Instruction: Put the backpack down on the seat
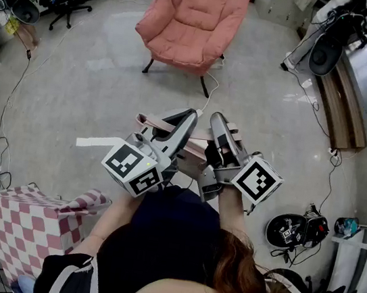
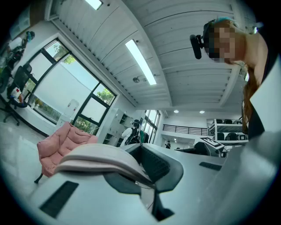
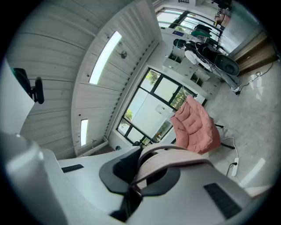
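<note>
pale glossy floor [image 1: 76,85], pink armchair [image 1: 192,21] ahead; left hand-held gripper [image 1: 189,116] and right hand-held gripper [image 1: 217,120], side by side, each pinching a pink backpack strap [image 1: 158,125].

No words, numbers or brand names can be read anywhere in the room. The only printed signs are black-and-white square markers [image 1: 126,161] on the left gripper [image 1: 189,116] and the right gripper [image 1: 218,120].

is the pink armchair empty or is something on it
Empty: the pink armchair shows only bare cushion in the head view.
</note>
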